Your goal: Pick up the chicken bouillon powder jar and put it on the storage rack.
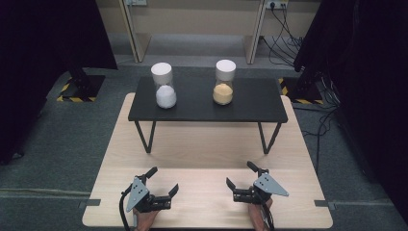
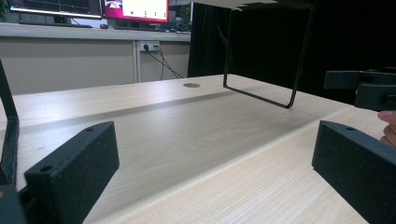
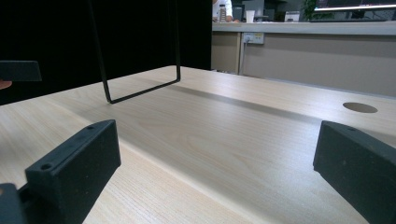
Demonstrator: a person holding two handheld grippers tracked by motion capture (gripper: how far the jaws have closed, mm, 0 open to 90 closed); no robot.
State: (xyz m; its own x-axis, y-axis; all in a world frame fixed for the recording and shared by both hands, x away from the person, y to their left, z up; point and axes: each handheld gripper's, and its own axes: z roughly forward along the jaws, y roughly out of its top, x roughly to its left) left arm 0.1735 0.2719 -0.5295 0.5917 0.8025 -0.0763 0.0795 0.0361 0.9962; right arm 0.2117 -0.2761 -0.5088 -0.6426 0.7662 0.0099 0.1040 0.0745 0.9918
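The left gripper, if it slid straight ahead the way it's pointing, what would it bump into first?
Probably the black wire leg of the small black shelf. The left gripper is open, and bare wooden table lies ahead of it. The leg stands slightly to one side, so the gripper might pass it.

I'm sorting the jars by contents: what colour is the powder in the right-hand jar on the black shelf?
Pale orange-yellow, under a white lid; the right-hand jar shows best in the high view.

Light wooden counter [image 1: 207,149] on grey carpeted floor [image 1: 57,144], black curtains [image 1: 43,38] to either side of it, beige panelled wall [image 1: 192,19] beyond it with a white power socket [image 1: 275,4] and trailing black cables [image 1: 281,38], yellow-and-black striped stand bases [image 1: 79,89] near its far corners
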